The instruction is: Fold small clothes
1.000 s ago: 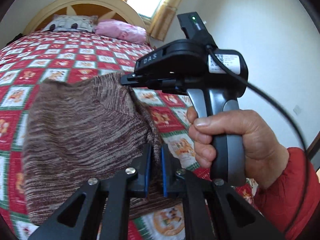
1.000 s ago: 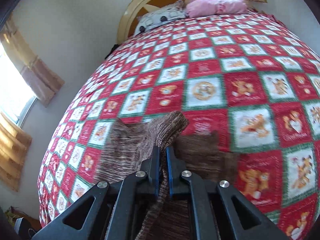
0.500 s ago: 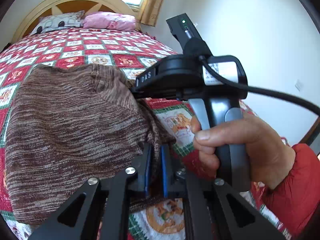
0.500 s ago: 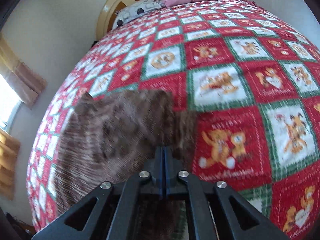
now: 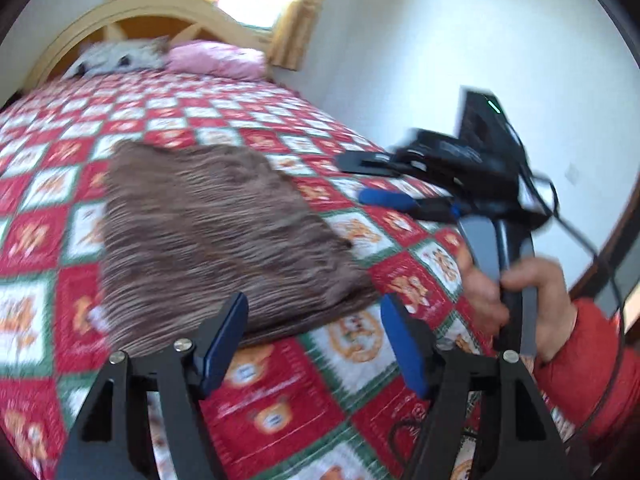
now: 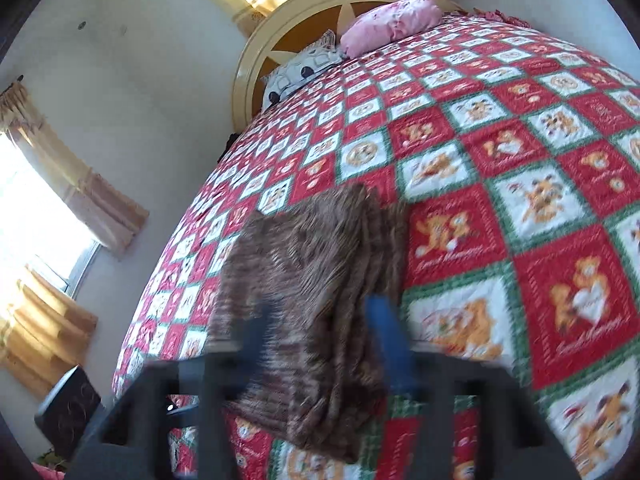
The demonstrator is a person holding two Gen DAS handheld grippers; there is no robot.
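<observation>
A brown knitted garment lies folded flat on the red, white and green quilt. It also shows in the right wrist view. My left gripper is open and empty, just in front of the garment's near edge. My right gripper is open and empty above the garment's near end, blurred by motion. In the left wrist view the right gripper is held by a hand in a red sleeve, off to the right of the garment.
A pink pillow and a grey patterned pillow lie against the cream headboard. White wall runs along the bed's right side. Curtained windows and a dark box are at the left.
Both grippers have opened and let go of the garment. It now lies folded on the quilt, and both grippers have drawn back from it.
</observation>
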